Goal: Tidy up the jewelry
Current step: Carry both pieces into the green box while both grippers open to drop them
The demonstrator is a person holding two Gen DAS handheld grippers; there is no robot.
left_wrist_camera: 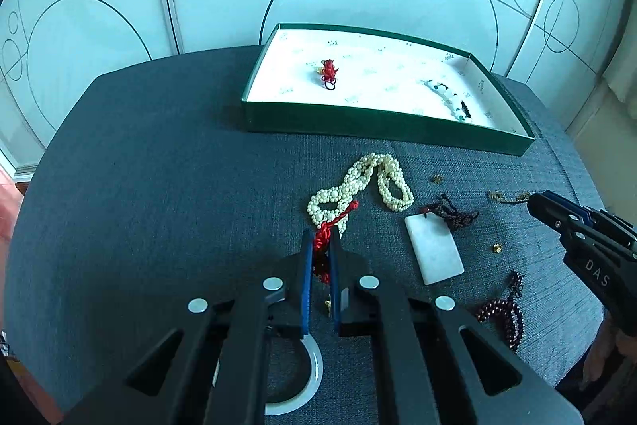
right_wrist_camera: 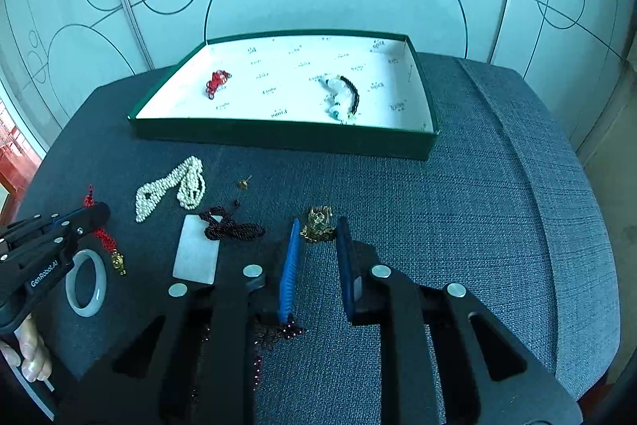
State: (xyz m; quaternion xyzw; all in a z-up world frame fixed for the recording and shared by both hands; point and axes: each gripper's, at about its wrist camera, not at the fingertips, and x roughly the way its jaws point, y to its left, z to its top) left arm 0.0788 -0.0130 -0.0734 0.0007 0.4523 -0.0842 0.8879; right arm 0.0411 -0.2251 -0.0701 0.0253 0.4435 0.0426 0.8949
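Observation:
My left gripper is shut on a red knotted cord charm, seen too in the right wrist view with a gold pendant at its end. My right gripper is open, its fingertips either side of a gold brooch on the cloth. A green tray with a white floor holds a red knot charm and a white-and-green bead bracelet. A pearl necklace lies in front of the tray.
A white jade plaque on a dark braided cord, a dark red bead string, a pale jade bangle and small gold pieces lie on the dark cloth. White cabinet doors stand behind.

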